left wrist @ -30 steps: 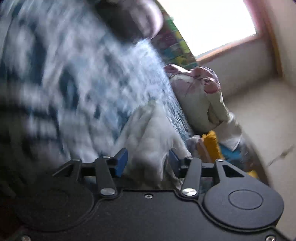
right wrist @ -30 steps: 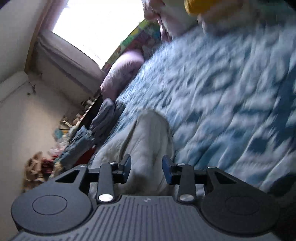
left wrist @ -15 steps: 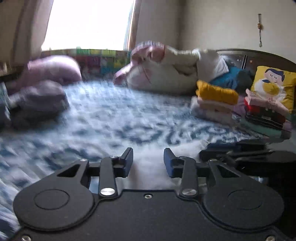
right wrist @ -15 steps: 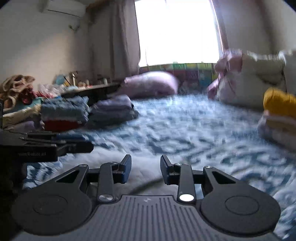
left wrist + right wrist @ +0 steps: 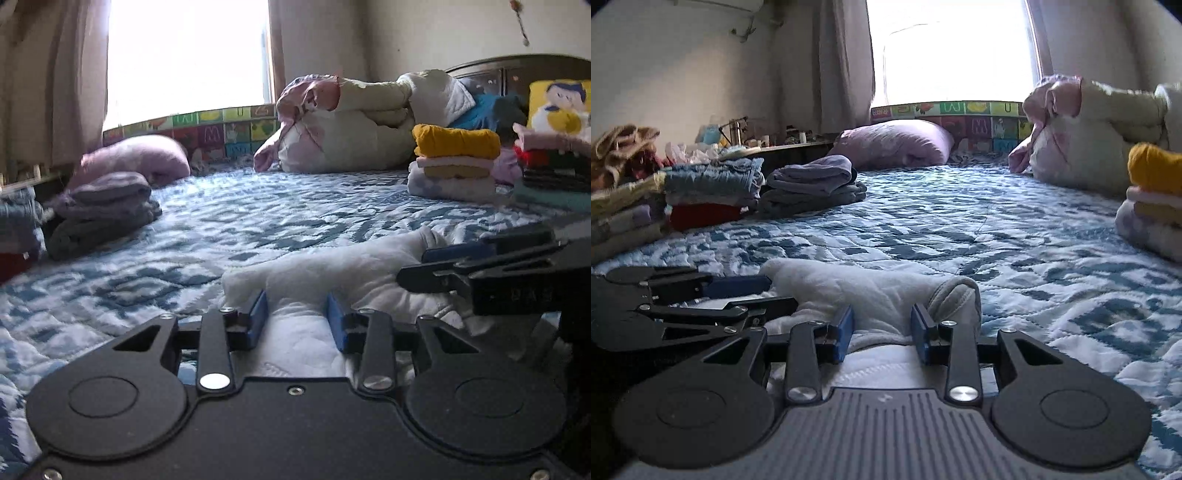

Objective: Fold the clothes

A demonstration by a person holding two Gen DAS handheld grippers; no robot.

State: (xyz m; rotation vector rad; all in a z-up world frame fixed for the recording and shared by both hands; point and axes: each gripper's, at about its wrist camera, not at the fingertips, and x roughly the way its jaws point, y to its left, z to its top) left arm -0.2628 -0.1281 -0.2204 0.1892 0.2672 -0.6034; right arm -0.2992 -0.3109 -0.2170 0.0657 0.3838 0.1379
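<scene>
A white fleecy garment (image 5: 332,273) lies bunched on the blue patterned bedspread (image 5: 229,221), also seen in the right wrist view (image 5: 871,291). My left gripper (image 5: 295,321) is open, its blue pads on either side of the garment's near edge. My right gripper (image 5: 882,332) is open in the same way over the same garment, just right of the left one. The right gripper shows at the right edge of the left wrist view (image 5: 480,262). The left gripper shows at the left of the right wrist view (image 5: 701,299).
Folded stacks stand on the bed: grey-purple clothes (image 5: 812,184) and blue and red ones (image 5: 709,192) at left, a yellow-topped pile (image 5: 454,162) and a red and dark pile (image 5: 554,166) at right. A pink pillow (image 5: 894,144) and bundled quilt (image 5: 351,122) lie at the back.
Both grippers have swung from a tilted, blurred view to level and low over the bed. The white garment now lies on the bedspread between their open fingers.
</scene>
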